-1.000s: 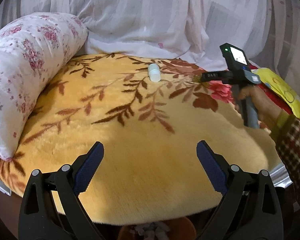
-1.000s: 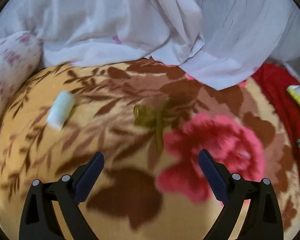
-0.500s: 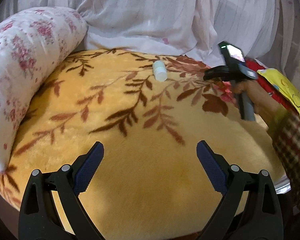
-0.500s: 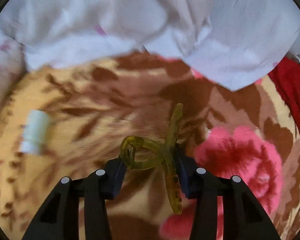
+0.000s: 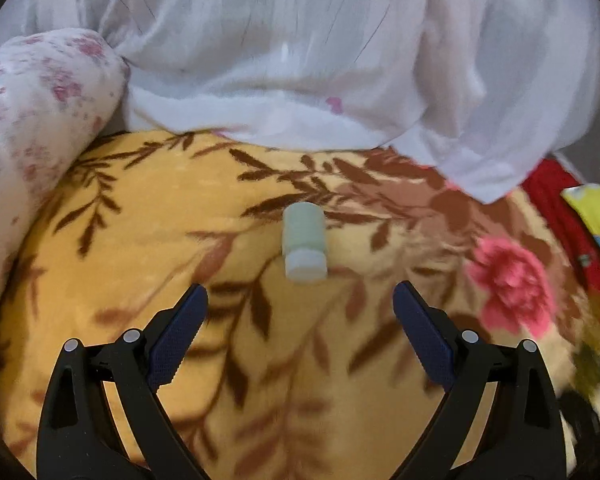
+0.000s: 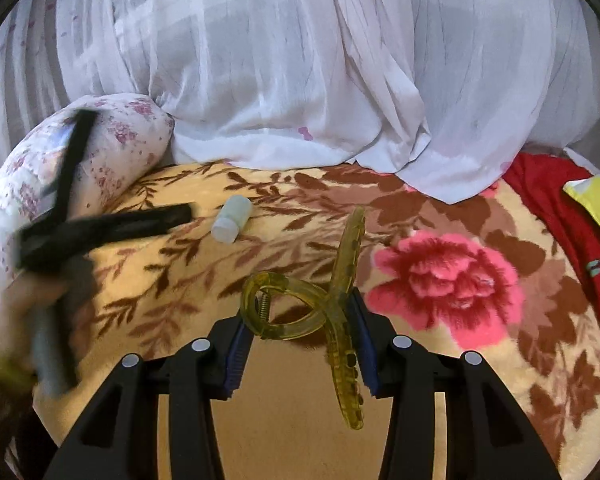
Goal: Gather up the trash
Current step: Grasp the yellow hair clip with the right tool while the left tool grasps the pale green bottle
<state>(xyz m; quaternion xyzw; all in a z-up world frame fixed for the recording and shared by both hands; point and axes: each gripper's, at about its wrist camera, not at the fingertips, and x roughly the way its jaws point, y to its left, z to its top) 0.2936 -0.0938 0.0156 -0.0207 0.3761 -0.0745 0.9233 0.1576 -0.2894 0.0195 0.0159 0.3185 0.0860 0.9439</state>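
Left wrist view first: left tool [image 5: 300,312] spread wide, blue pads [image 5: 176,340] well apart with nothing between them, hovering low over a yellow blanket [image 5: 120,264] printed with brown leaves. Small white bottle [image 5: 303,242] lying on its side just ahead of the gap, cap end facing the camera, resting right on the blanket. Pink flower [image 5: 512,280] in the print off to the right, white sheer curtain [image 5: 300,60] bunched along the back, floral pillow [image 5: 32,128] on the left, bit of red cloth [image 5: 556,188] and something yellow [image 5: 596,216] at the far right edge. Kinda blurry overall.

Right wrist view: right tool [image 6: 300,344] clamped on a translucent yellow hair clip [image 6: 320,308], pads pressing both sides near its spring hinge, long toothed arm sticking up and down past the grip. Clip lifted off the blanket [image 6: 284,420], shadow underneath. Same bottle [image 6: 233,224] further back and left, on its side. Left tool [image 6: 140,184] visible here too as a black smear coming in from the left, fingers apart, one tip near the bottle but not touching. Pillow [image 6: 132,132] behind it, curtain [image 6: 300,60] across the back, pink flower [image 6: 448,280] to the right.
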